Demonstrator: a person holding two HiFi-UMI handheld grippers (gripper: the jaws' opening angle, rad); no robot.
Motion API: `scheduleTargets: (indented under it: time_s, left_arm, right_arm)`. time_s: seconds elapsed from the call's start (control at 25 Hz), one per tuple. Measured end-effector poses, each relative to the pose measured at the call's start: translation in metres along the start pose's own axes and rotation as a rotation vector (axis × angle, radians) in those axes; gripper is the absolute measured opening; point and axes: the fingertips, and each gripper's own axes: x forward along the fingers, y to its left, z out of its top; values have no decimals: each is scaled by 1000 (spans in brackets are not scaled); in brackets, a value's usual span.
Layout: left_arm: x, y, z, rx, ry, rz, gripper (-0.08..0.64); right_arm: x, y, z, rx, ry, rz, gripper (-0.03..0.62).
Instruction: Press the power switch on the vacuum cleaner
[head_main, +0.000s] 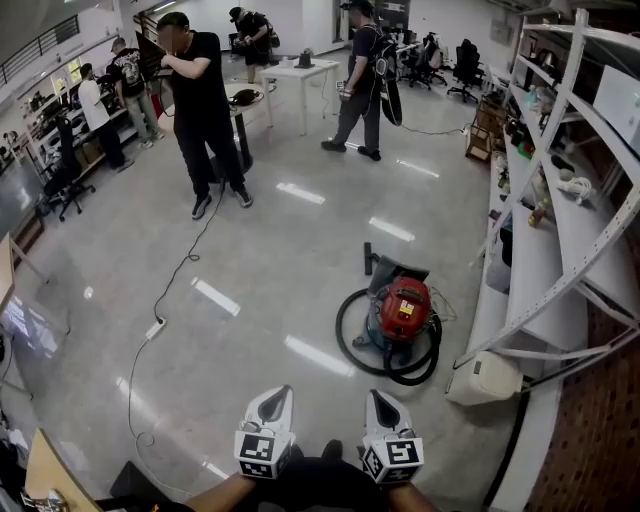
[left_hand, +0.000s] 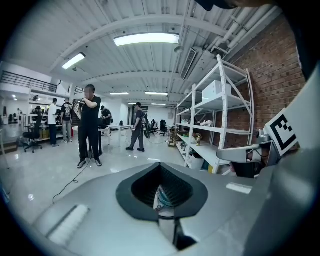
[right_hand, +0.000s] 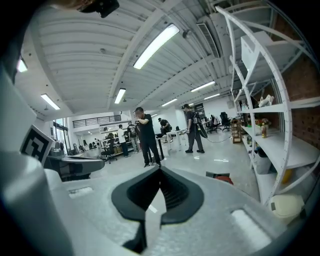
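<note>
Head view, floor (head_main: 250, 300): wide, glossy and grey, with ceiling lights reflecting off it right across the room.
Shelving rack (head_main: 560, 230): white and running down the whole right side against a brick wall, with small items scattered on its boards.
Person in black (head_main: 205, 110): standing far left of centre with both hands raised near the head; a second person (head_main: 362, 80) stands further back beside a white table (head_main: 300, 75).
Vacuum cleaner (head_main: 402, 310): there it is, a red drum sitting on the floor right of centre, close to the foot of the rack and well apart from both grippers. The power switch can't be picked out from here.
Hose (head_main: 350, 335): black, looped in a ring around the vacuum's base.
Cable (head_main: 160, 310): trailing from the person in black towards the near left, with a white power strip (head_main: 155, 328) on it.
Left gripper (head_main: 282, 392): low at the bottom edge, jaws together, nothing between them.
Right gripper (head_main: 378, 395): just beside it, jaws also closed and empty, pointing out over the floor.
</note>
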Motion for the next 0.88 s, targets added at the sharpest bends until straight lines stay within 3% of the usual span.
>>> scheduleTargets:
  time_s: [0.28,0.68,0.88]
  left_arm:
    - [26,3,0,21,18,-52,15]
    - [99,22,23,47,31,-214,15]
    - [128,43,33,59,36,-260,15]
  right_arm:
    - [12,-14,0,9,18,-58,-8]
    - [52,-32,12,55,38,-214,-8]
    - [81,-35,24,69,30,-268,-8]
